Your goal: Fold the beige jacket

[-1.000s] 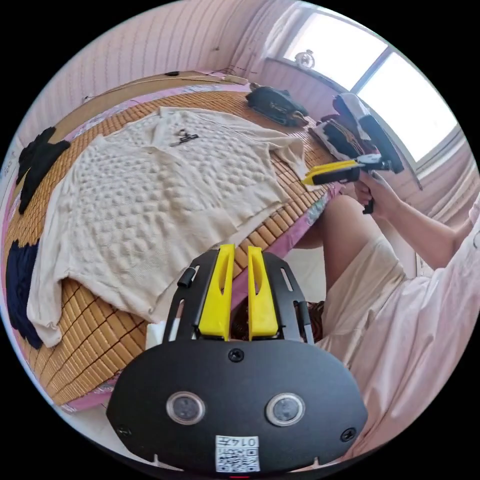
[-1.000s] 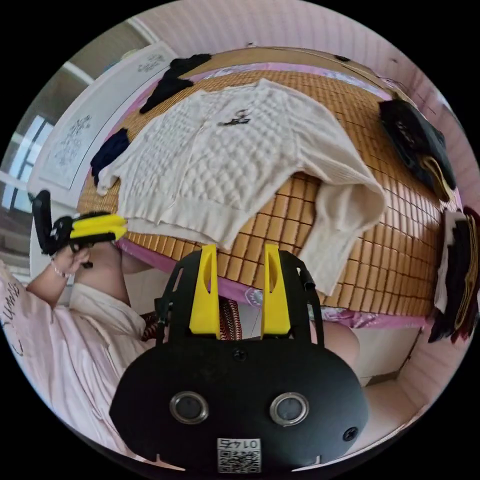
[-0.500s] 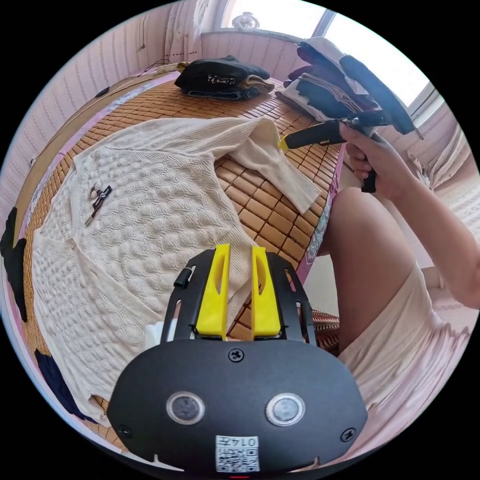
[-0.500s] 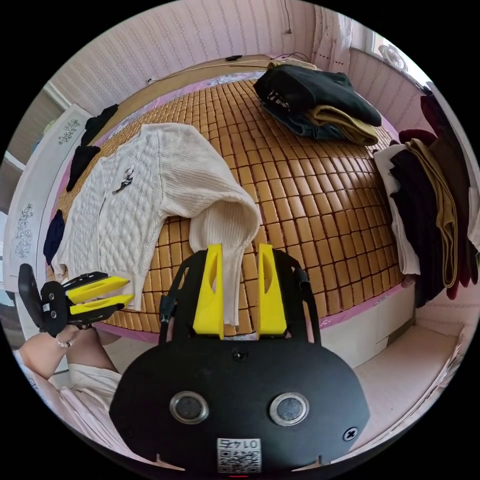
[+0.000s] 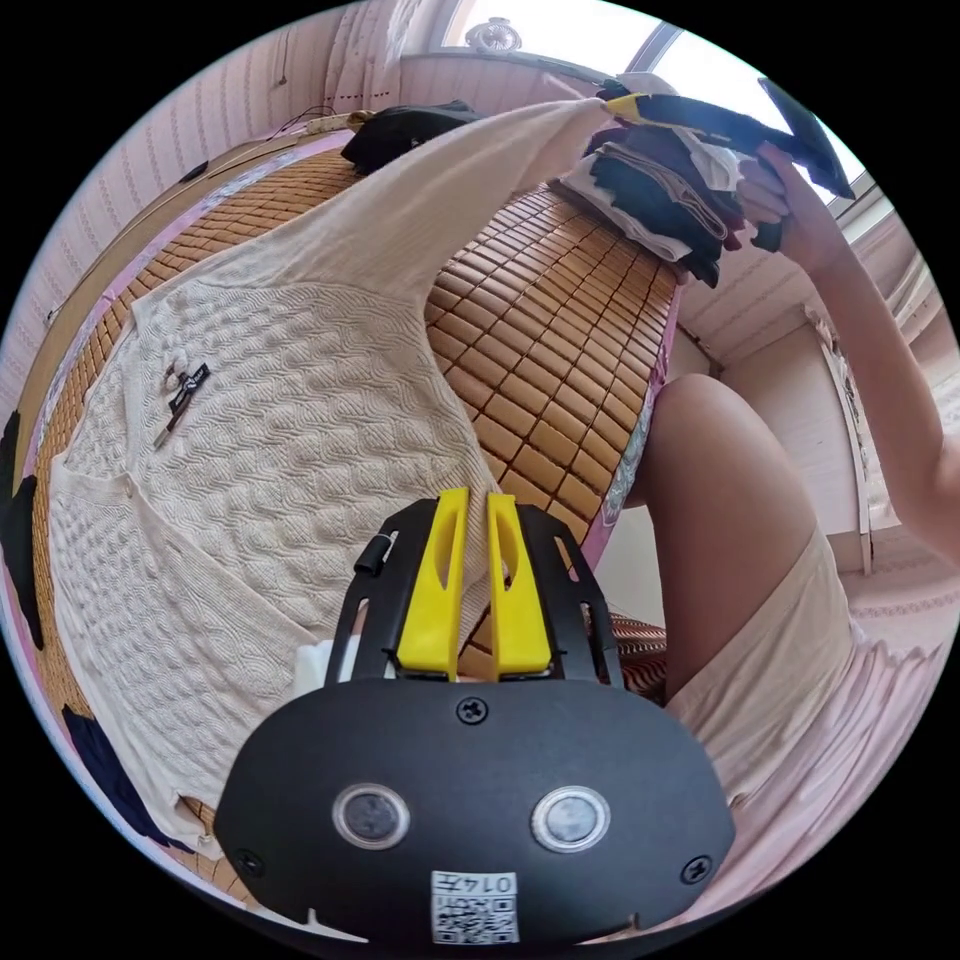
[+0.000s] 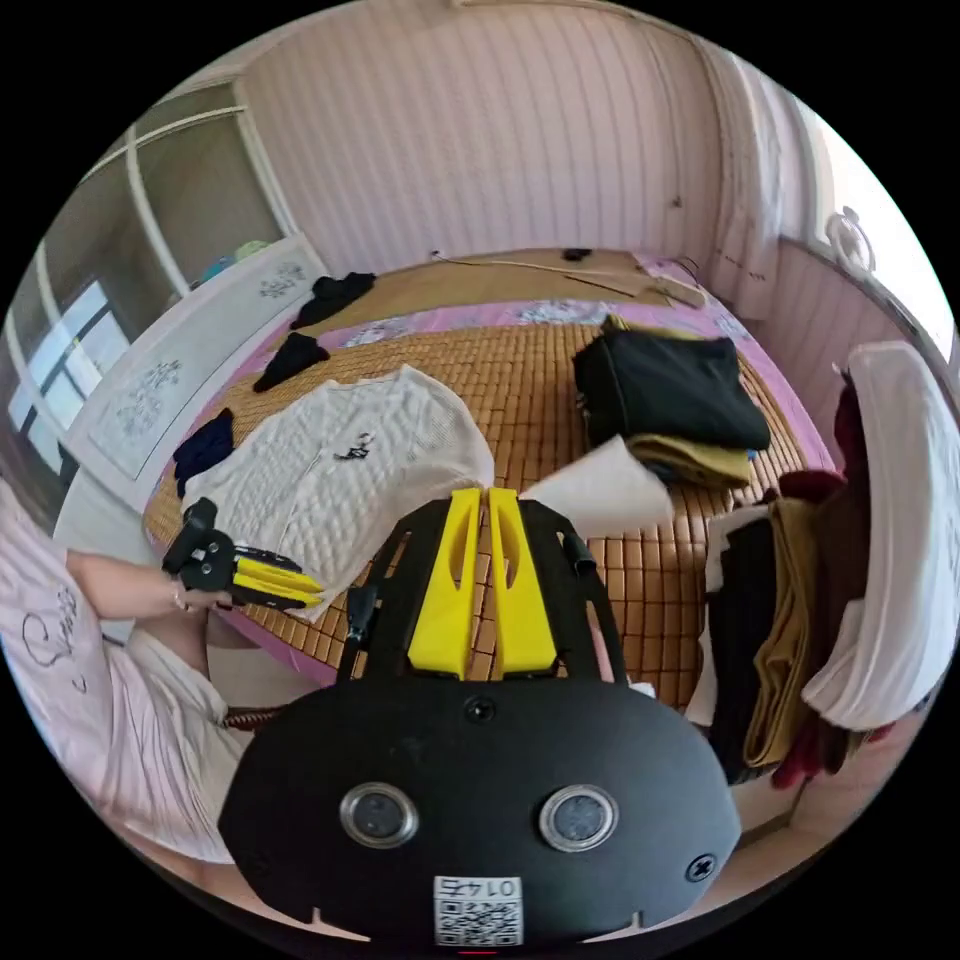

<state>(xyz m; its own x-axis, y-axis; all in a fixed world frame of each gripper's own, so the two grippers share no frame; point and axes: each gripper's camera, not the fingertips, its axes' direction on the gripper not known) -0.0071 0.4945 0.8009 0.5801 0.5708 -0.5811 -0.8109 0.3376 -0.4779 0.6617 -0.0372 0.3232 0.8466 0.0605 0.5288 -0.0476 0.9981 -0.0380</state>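
Left gripper view: I see the beige jacket (image 5: 270,420) spread flat on the bed (image 5: 540,400), its body toward the near edge and its collar toward the far side. My left tongs (image 5: 468,585) sit over the jacket hem at the bed's near edge, jaws nearly together with a narrow gap; I cannot tell whether fabric is between them. One sleeve (image 5: 470,190) is lifted off the mat and stretched up to the right tongs (image 5: 625,103), whose jaws are closed on the cuff, held in a hand (image 5: 790,200). A stack of folded clothes (image 5: 650,190) rests at the bed's right edge, below that hand.

Right gripper view: I see the right tongs (image 6: 485,580) with jaws pressed together and the sleeve end (image 6: 600,490) just beside their tips. The jacket lies near the bed's left edge. A dark folded pile (image 6: 665,390) sits near the bed's far right corner.
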